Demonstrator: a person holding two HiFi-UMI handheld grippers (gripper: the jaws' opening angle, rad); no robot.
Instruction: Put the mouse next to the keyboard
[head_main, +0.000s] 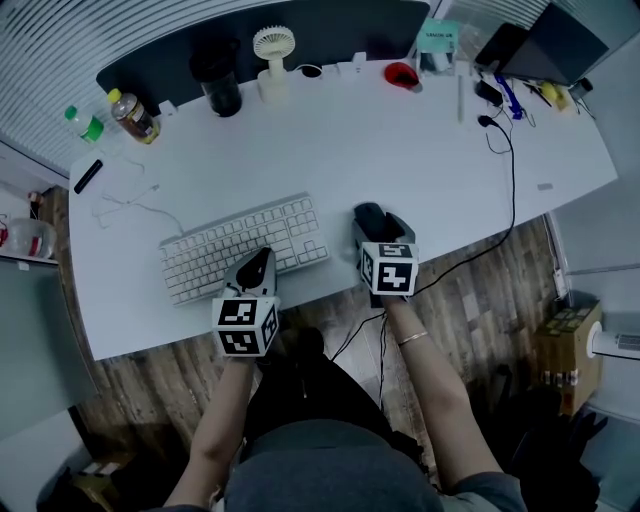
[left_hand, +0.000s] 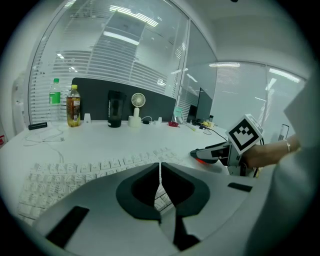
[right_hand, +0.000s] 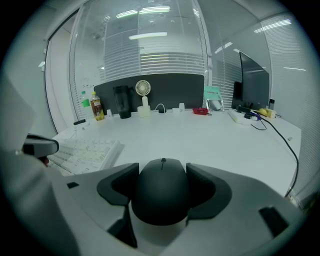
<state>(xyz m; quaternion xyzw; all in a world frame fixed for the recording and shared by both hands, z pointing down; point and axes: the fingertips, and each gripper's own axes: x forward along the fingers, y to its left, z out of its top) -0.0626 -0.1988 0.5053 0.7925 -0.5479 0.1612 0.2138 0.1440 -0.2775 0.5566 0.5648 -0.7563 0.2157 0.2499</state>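
A black mouse (right_hand: 161, 195) sits between the jaws of my right gripper (right_hand: 162, 187), with both pads pressed to its sides. In the head view the mouse (head_main: 369, 214) is just right of the white keyboard (head_main: 245, 247), near the table's front edge, held by the right gripper (head_main: 375, 222). The left gripper view shows a red glow under the mouse (left_hand: 207, 154); whether it rests on the table I cannot tell. My left gripper (head_main: 262, 262) is shut and empty, over the keyboard's front edge (left_hand: 75, 172).
Along the back of the white table (head_main: 330, 150) stand a fan (head_main: 273, 60), a black cup (head_main: 218, 75), two bottles (head_main: 135, 115) and a red object (head_main: 402, 75). A black cable (head_main: 512, 180) runs down the right side. A white cable (head_main: 125, 200) lies left of the keyboard.
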